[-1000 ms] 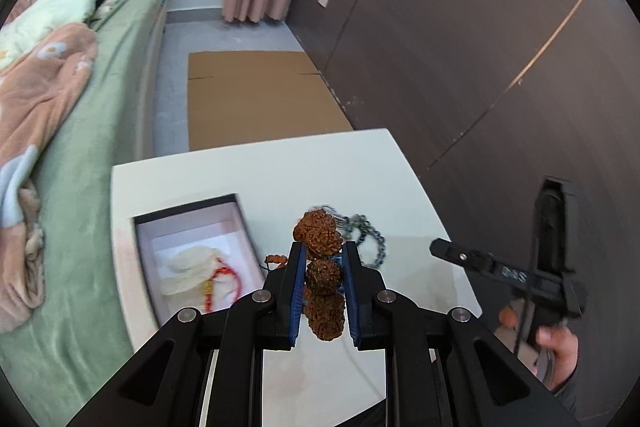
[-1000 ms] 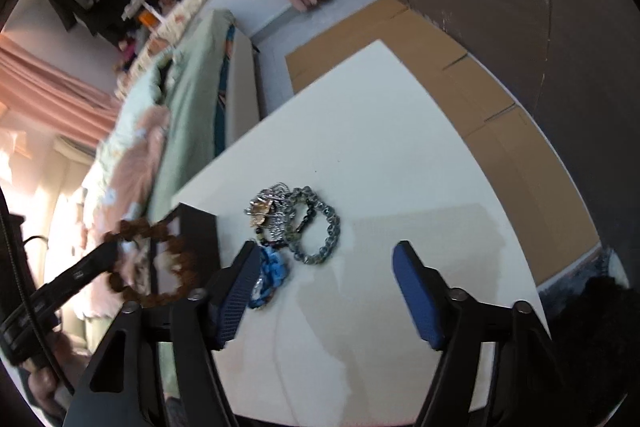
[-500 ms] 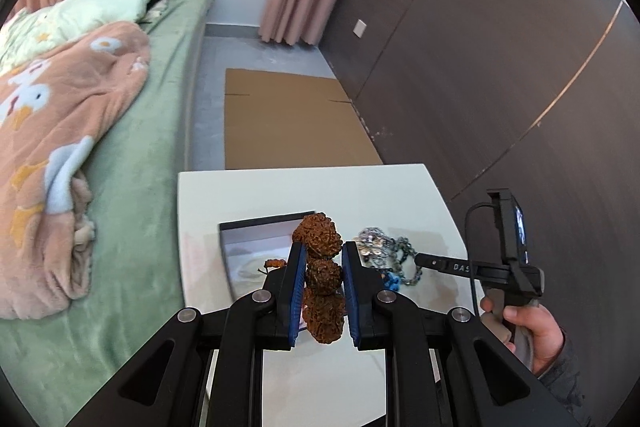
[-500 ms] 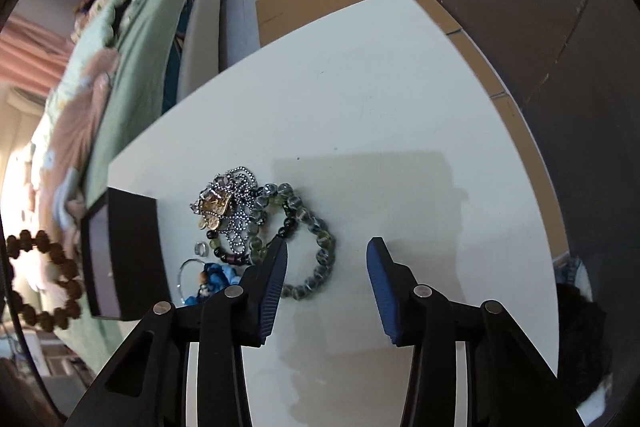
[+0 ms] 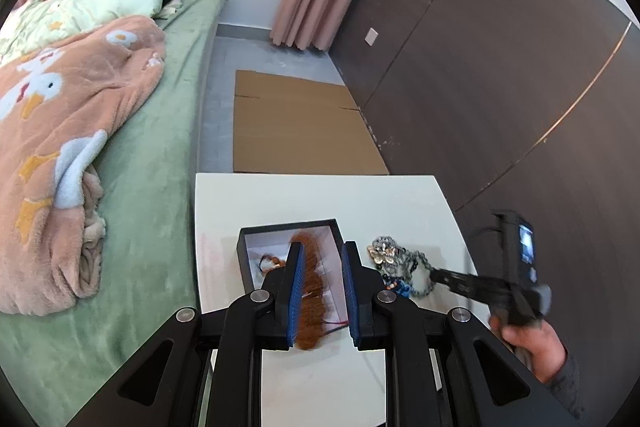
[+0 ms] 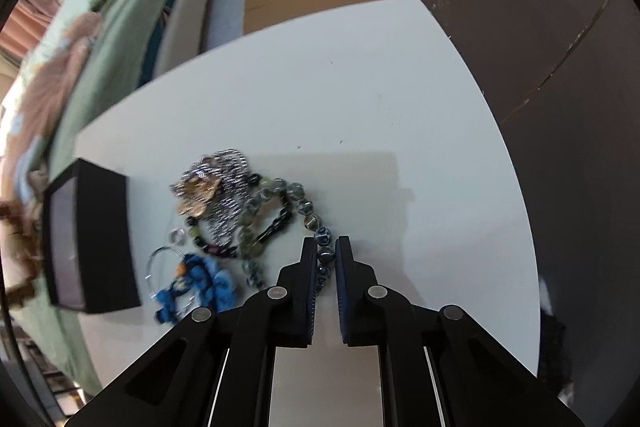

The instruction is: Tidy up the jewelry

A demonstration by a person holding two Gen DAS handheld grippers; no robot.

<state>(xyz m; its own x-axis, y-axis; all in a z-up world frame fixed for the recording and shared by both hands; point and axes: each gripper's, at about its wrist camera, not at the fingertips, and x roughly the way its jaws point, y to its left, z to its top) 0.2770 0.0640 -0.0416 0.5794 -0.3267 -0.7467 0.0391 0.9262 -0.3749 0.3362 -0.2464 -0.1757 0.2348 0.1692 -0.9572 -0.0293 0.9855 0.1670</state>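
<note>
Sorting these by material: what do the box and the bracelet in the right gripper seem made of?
Box: likely matte black card, with crisp flat walls and a pale lining. Bracelet: glossy round beads, grey-green and see-through, so probably glass or polished stone; the right gripper pinches its dark blue beads.

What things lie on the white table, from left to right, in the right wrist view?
Black box → clear ring → blue bead piece → silver chain with gold ornament → grey-green bead bracelet, whose right end lies between the jaws of the right gripper, which have just been closing.
</note>
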